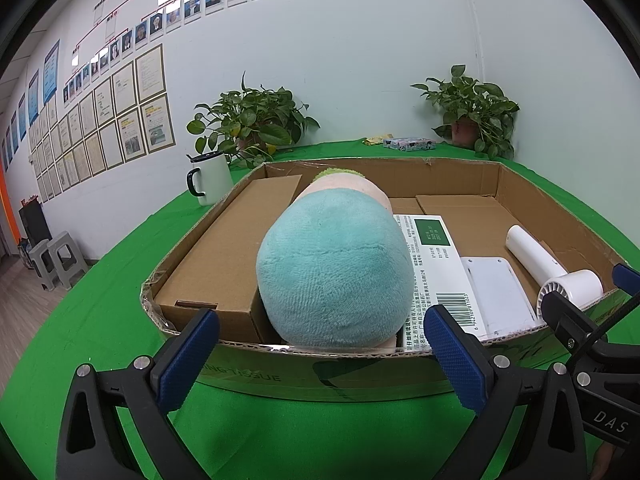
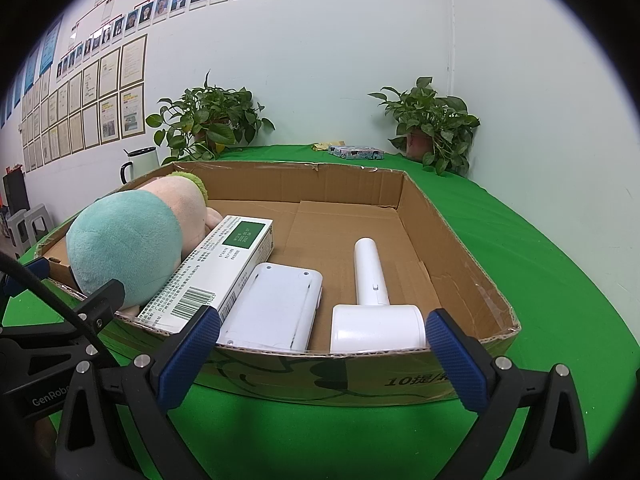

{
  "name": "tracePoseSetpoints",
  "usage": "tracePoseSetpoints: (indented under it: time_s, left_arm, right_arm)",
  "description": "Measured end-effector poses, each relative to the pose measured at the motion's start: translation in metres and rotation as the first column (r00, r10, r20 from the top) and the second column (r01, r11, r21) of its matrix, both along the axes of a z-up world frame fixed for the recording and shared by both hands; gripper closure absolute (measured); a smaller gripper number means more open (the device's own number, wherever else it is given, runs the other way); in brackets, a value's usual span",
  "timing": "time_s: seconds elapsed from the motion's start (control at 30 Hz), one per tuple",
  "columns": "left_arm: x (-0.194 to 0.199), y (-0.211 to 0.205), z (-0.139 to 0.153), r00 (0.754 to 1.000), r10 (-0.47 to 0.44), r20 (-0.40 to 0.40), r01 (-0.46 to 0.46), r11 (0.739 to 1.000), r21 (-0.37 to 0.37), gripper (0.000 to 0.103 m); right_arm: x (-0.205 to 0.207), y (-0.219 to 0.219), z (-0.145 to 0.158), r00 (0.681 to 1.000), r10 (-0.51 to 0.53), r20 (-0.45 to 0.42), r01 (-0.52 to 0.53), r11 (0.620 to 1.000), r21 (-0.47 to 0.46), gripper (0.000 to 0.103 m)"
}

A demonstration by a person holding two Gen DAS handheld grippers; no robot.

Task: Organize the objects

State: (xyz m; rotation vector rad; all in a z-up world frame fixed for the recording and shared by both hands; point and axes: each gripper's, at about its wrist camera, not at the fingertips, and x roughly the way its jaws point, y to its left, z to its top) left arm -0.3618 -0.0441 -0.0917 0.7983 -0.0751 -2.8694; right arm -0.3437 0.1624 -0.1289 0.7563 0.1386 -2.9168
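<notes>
A shallow cardboard tray (image 1: 452,168) (image 2: 460,256) sits on the green table. In it lie a brown carton (image 1: 236,248), a teal and pink plush toy (image 1: 336,264) (image 2: 124,240), a long white box with a barcode (image 1: 432,264) (image 2: 224,268), a flat white device (image 1: 496,292) (image 2: 276,304) and a white handheld fan (image 1: 552,268) (image 2: 372,300). My left gripper (image 1: 320,364) is open and empty just before the tray's near wall, facing the plush. My right gripper (image 2: 324,360) is open and empty before the near wall, facing the device and fan.
A white mug (image 1: 210,178) (image 2: 138,164) stands left of the tray. Two potted plants (image 1: 252,120) (image 1: 472,112) stand at the back against the wall, with a small patterned box (image 1: 408,143) (image 2: 356,151) between them. Grey stools (image 1: 60,258) stand on the floor at the left.
</notes>
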Motion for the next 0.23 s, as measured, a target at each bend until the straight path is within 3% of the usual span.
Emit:
tracePoseSetpoints:
  time_s: [0.23]
  left_arm:
    - [-0.0001,0.0004,-0.0003,1.0,0.002,0.0,-0.002,1.0,-0.001,0.0]
  right_arm:
    - [0.0001,0.0005,0.0001,1.0,0.0,0.0,0.0,1.0,0.001,0.001]
